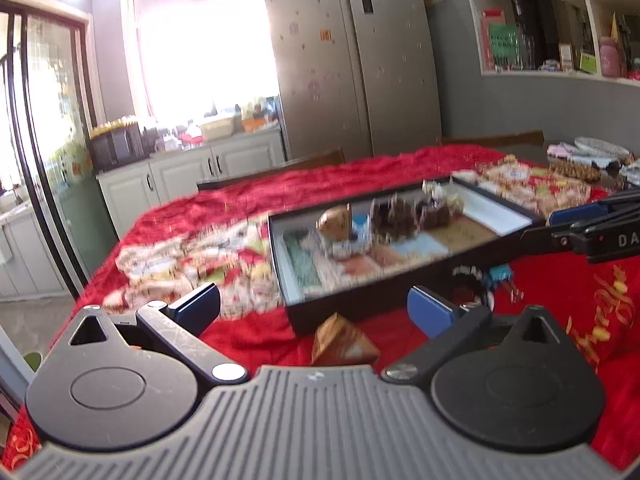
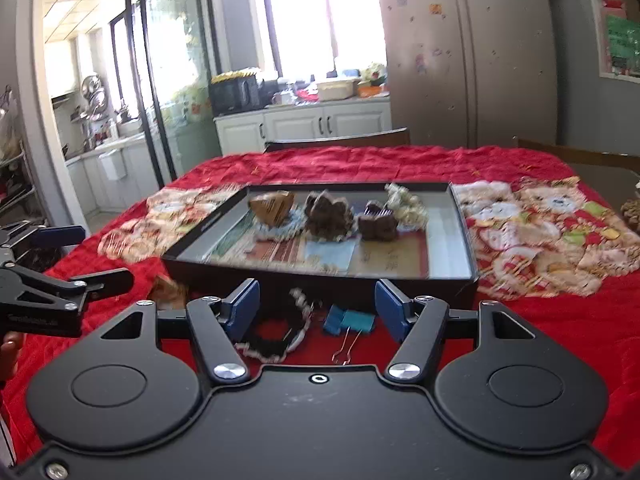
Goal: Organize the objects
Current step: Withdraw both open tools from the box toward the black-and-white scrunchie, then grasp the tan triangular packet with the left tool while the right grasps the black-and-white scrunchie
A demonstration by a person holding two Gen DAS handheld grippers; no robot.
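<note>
We are looking across a tabletop draped in a red cloth (image 2: 360, 168), with a grey fridge (image 2: 460, 52) and white cabinets (image 2: 320, 122) standing behind it. A shallow black tray (image 2: 320, 272) is sitting mid-cloth, holding a wooden piece (image 2: 272, 206), dark brown lumps (image 2: 328, 216) and a pale cluster (image 2: 406, 202). Our right claw (image 2: 316, 314) is hanging wide apart and gripping nothing, just above a black lace-edged band (image 2: 276, 336) and a blue binder clip (image 2: 350, 322) lying in front of the tray. Our left claw (image 1: 314, 312) is likewise spread and empty, with a wooden pyramid block (image 1: 344, 344) lying between its fingers.
</note>
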